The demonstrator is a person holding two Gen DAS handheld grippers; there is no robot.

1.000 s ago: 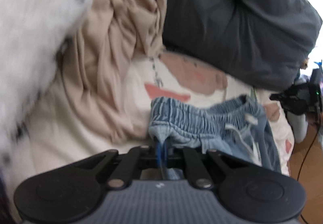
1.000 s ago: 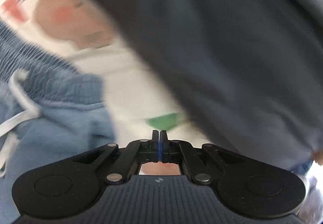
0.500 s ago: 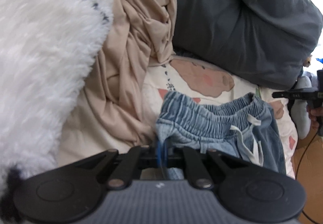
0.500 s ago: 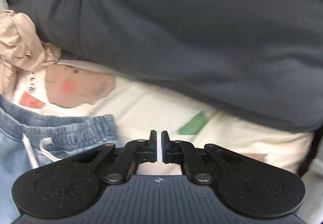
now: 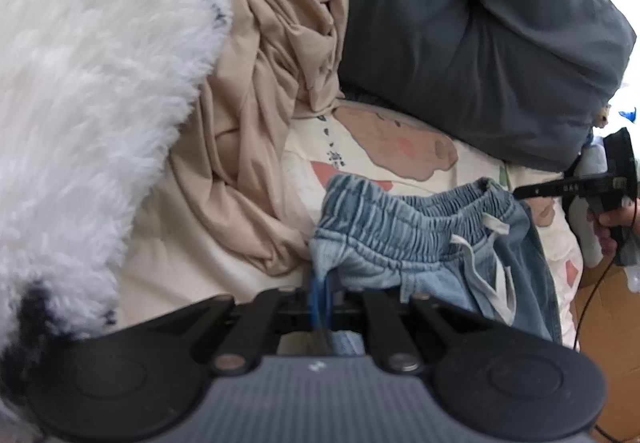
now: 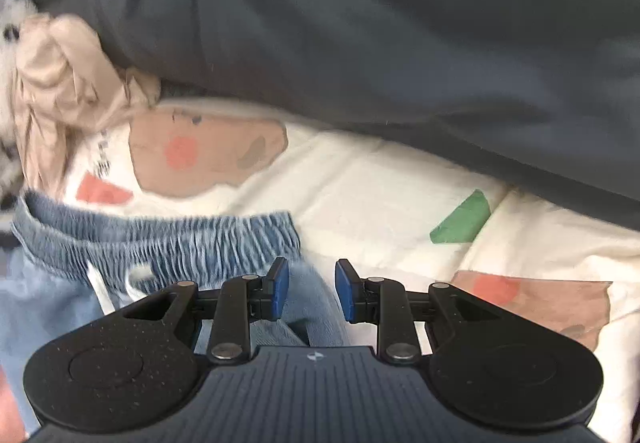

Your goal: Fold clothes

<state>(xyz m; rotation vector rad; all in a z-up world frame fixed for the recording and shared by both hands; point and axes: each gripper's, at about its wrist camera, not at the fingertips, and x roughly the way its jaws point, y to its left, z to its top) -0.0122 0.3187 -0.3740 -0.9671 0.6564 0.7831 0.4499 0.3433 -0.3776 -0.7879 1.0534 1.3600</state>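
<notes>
2 views differ: left claw pinches denim shorts; right claw, just opening, straddles their edge.

A bed is being covered by a cream sheet printed with brown, red and green shapes, while a dark grey duvet is being heaped along its far side. Brown flooring is being lit by bright daylight at right.
</notes>
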